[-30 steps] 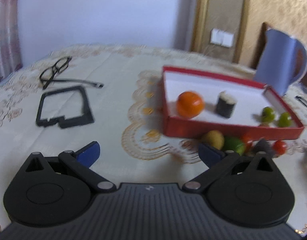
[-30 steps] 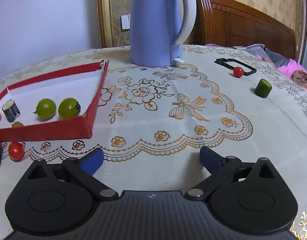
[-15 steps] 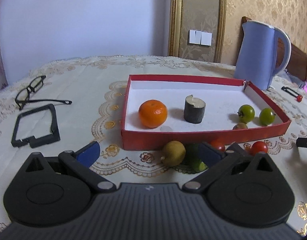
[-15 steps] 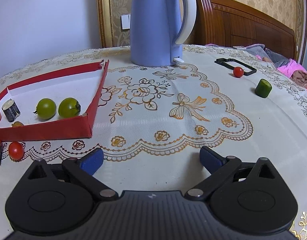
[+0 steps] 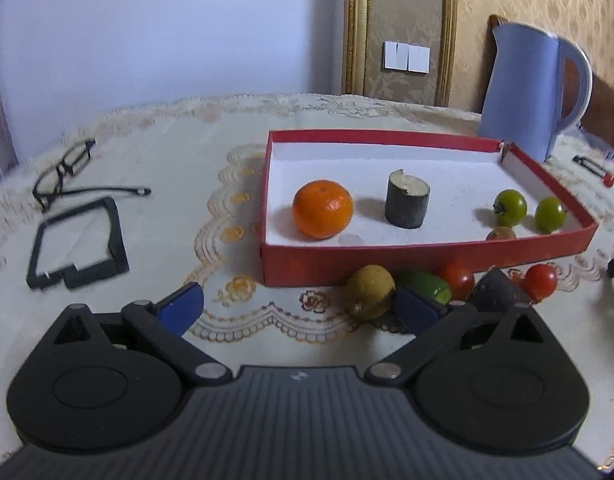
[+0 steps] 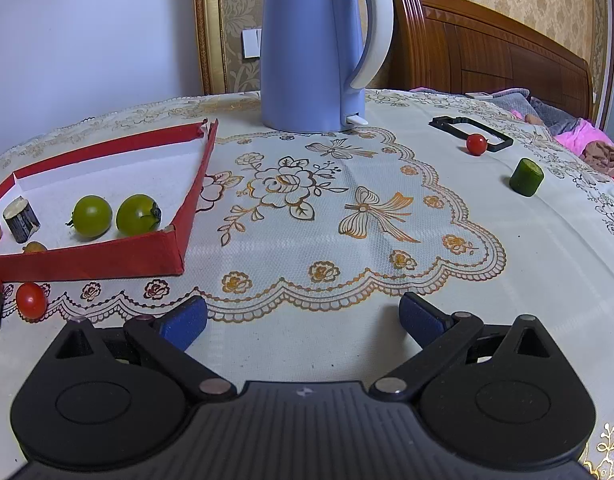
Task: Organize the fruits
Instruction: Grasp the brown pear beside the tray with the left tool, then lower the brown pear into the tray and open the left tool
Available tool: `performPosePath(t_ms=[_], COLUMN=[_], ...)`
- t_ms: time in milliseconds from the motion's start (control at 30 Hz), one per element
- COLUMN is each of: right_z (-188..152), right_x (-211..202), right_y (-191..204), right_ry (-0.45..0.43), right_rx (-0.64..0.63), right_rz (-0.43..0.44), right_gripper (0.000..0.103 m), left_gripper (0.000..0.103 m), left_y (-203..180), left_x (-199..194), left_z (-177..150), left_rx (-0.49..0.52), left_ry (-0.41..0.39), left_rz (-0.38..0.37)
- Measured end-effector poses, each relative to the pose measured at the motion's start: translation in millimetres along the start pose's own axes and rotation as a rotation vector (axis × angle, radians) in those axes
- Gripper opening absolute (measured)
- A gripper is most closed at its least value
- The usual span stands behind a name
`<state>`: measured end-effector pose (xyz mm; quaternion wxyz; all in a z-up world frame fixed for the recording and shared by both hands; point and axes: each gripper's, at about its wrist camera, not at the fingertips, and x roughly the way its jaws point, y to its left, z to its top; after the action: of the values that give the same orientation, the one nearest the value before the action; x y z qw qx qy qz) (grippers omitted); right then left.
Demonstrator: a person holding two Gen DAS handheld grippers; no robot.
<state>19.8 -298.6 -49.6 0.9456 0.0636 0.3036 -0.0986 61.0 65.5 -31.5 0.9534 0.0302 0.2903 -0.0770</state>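
The worktop (image 6: 507,264), under a lace cloth (image 6: 347,208), carries a red tray (image 5: 423,258). Behind the tray stands a kettle (image 6: 313,52); left of it lie glasses (image 5: 63,172) and a black frame (image 5: 77,250); before it, loose fruit (image 5: 369,292).

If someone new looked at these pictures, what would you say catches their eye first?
Probably the red tray in the middle of the table, with the orange bright against its white floor beside a dark cylinder and two green tomatoes. Next comes the tall blue kettle behind it. Then the loose fruit before the tray's front wall, just ahead of the open left gripper.
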Motion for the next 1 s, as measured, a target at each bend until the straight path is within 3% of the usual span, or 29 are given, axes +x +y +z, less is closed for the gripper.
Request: performPosePath(t_ms=[67, 167, 200, 267, 300, 333, 767, 1000], right_z=[-0.1, -0.1, -0.1, -0.1, -0.1, -0.1, 0.0, 0.0], right_x=[0.1, 0.3, 0.4, 0.6, 0.5, 0.5, 0.5, 0.2], right_y=[0.1, 0.3, 0.3, 0.4, 0.3, 0.3, 0.7, 0.6], right_ry=[0.000, 0.000, 0.000, 0.000, 0.000, 0.000, 0.000, 0.001], right_rx=[0.000, 0.000, 0.000, 0.000, 0.000, 0.000, -0.001, -0.002], right_rz=[0.000, 0.000, 0.000, 0.000, 0.000, 0.000, -0.001, -0.002], right_gripper=[0.103, 0.103, 0.103, 0.103, 0.103, 0.103, 0.103, 0.103], left_gripper=[0.092, 0.065, 0.051, 0.041, 0.027, 0.024, 0.024, 0.024], left_y=[-1.3, -0.4, -1.5, -6.6, -6.1, -6.6, -18.6, -36.1], left_x=[-0.5, -2.5, -1.4, 0.7, -0.5, -1.6, -22.2, 5.8], left_z=[0.2, -1.1, -1.7, -3.6, -3.9, -4.3, 11.7, 41.2], left_rx=[0.004, -0.003, 0.004, 0.023, 0.024, 0.019, 0.039, 0.029], left_ry=[-0.008, -0.002, 0.010, 0.017, 0.011, 0.009, -0.079, -0.044], left_rz=[-0.008, -0.063, -0.080, -0.063, -0.081, -0.107, -0.101, -0.127])
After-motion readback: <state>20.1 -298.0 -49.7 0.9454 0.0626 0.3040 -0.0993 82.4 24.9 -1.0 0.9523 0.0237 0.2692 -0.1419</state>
